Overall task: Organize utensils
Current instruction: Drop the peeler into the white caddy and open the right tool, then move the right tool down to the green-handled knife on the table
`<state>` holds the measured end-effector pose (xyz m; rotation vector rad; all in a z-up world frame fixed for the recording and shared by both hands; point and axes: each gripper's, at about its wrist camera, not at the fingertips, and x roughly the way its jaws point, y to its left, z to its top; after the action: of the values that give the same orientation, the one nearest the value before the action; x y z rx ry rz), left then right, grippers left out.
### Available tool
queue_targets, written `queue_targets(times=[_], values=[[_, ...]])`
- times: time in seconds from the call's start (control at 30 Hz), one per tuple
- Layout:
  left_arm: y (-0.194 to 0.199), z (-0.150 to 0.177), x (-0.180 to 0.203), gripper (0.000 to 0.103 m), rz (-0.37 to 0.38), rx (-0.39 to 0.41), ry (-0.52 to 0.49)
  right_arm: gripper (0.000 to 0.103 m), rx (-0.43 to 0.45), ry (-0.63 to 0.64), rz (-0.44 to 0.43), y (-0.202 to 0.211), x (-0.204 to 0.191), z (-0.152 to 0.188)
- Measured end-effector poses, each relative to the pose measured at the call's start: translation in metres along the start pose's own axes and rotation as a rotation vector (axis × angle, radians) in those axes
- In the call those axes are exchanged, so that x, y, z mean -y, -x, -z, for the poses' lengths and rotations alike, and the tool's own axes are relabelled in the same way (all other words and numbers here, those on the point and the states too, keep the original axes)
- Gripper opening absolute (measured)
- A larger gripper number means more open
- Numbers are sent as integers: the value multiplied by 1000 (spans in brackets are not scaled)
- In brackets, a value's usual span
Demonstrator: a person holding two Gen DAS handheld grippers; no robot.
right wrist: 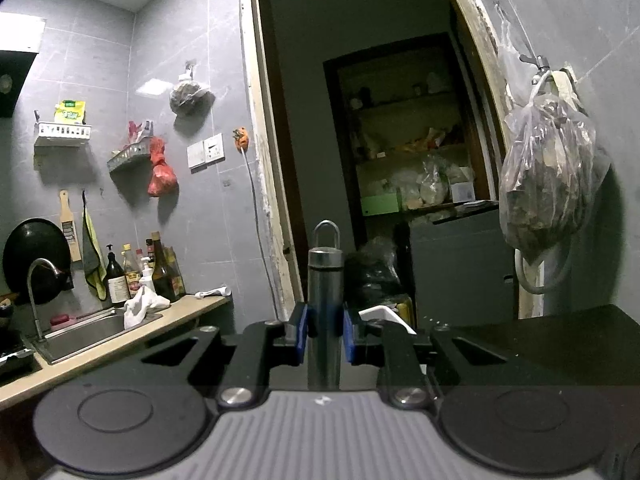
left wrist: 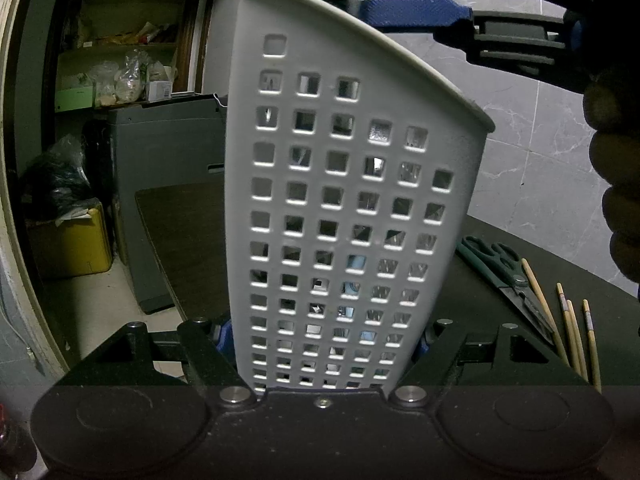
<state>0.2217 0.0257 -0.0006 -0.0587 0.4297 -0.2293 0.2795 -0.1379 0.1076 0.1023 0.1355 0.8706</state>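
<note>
A tall white perforated utensil holder (left wrist: 344, 184) stands on the black table (left wrist: 480, 312) and fills the left wrist view. My left gripper (left wrist: 324, 340) is shut on its lower sides, blue pads against both walls. Metal and pale blue items show through its holes. My right gripper (right wrist: 325, 334) points level and is shut on an upright grey metal utensil handle (right wrist: 325, 280) with a loop at its top. In the left wrist view the right gripper (left wrist: 404, 10) hovers just above the holder's rim. A corner of that rim (right wrist: 386, 314) shows white beside the right pad.
Green-handled scissors (left wrist: 508, 276) and several wooden chopsticks (left wrist: 572, 332) lie on the table right of the holder. A person's hand (left wrist: 612, 168) is at the right edge. A sink and counter (right wrist: 104, 332) are to the left, with a doorway and a grey cabinet (right wrist: 460, 268) behind.
</note>
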Motion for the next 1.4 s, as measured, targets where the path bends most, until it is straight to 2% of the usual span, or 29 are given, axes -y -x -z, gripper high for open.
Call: queue_targets(times=[0.13,0.3,0.4,0.53,0.57,0.63,0.73,0.83,1.03,1.23,1.4], values=[[0,0,0,77,-1,0,0,37,2,23,12,0,-4,1],[-1,0,0,77,-3,-2,0,44,13,37,17,6,-6,2],[-1,-1,1,77,-3,-1,0,53,26,33,24,14,-5,2],[-1,0,0,77,0,0,2,77,53,12,60,38,0,6],[-1,0,-1,77,0,0,3,85,61,2,76,45,2,8],[-1,0,-1,77,3,0,4,95,82,-28,131,64,8,14],[-1,1,-2,77,8,-1,3,102,92,-92,226,93,20,27],[-1,0,-2,77,11,-4,0,103,71,-172,305,118,32,45],[-2,-1,-3,77,11,-5,0,103,-28,-319,480,149,48,80],[-2,-2,-3,77,8,-6,-1,103,-96,-335,529,149,49,96],[0,-3,-3,77,9,-2,3,103,-161,-319,507,130,48,100]])
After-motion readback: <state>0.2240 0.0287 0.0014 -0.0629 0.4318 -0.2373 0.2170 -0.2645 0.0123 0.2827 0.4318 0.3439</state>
